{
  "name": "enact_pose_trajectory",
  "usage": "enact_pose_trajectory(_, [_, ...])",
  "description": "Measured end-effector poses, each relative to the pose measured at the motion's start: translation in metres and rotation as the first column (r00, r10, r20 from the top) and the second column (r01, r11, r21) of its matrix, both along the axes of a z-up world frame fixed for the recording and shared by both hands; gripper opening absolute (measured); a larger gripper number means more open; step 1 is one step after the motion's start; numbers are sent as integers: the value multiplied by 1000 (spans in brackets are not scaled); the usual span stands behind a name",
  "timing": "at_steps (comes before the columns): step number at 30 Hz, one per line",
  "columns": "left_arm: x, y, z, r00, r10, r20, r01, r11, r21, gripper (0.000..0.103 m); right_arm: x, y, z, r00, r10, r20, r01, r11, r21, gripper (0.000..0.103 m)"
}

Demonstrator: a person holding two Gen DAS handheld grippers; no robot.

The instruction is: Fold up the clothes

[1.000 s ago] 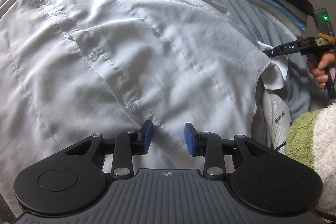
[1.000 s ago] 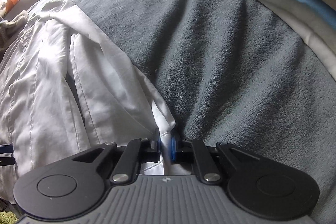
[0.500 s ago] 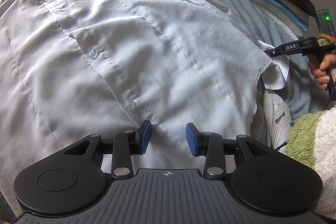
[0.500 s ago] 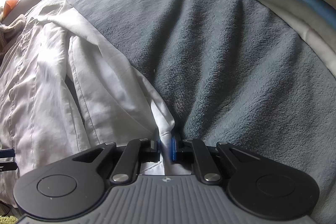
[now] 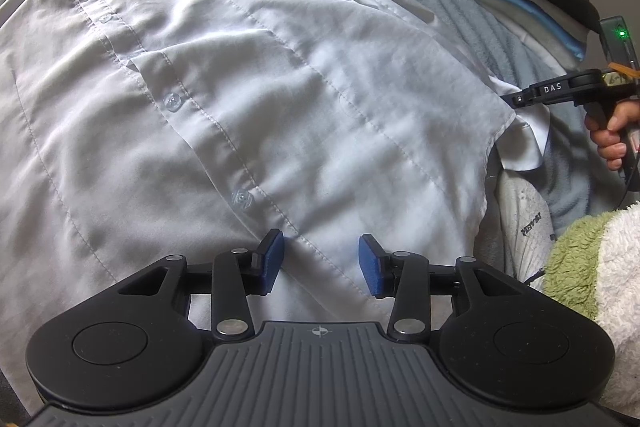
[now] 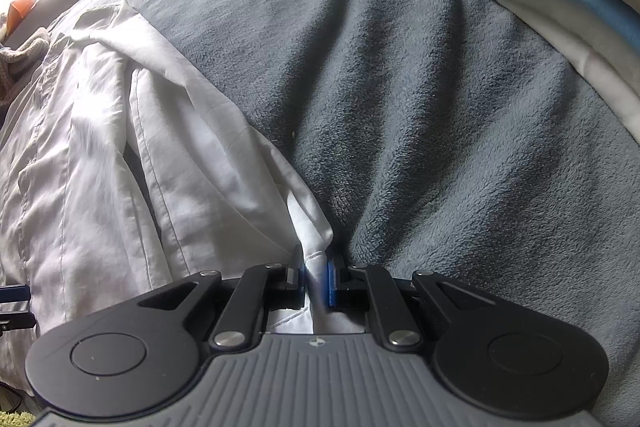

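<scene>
Jaws of left hand-held gripper [image 5: 320,263] have just been opening, nothing between | right hand-held gripper [image 6: 316,281] clamps white button-up cotton shirt [image 5: 248,95] hem | shirt spread on grey fleece blanket [image 6: 400,87], folding unstarted

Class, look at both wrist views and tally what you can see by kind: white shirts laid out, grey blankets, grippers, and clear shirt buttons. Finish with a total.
White shirt: 1
Grey blanket: 1
Grippers: 2, left gripper and right gripper
Clear buttons that show plainly: 2
Total: 6
</scene>
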State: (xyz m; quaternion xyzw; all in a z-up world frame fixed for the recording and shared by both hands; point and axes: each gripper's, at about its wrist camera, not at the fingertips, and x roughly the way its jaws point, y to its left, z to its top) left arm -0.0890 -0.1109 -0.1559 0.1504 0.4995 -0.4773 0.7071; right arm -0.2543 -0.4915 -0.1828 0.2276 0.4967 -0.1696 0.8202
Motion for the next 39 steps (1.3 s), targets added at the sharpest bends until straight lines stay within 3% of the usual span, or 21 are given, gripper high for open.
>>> enact_pose_trajectory(39, [-1, -1, 1, 1000, -8, 5, 8, 1000, 7, 44, 1, 0, 1, 1000, -1, 1, 1, 1000, -3, 10])
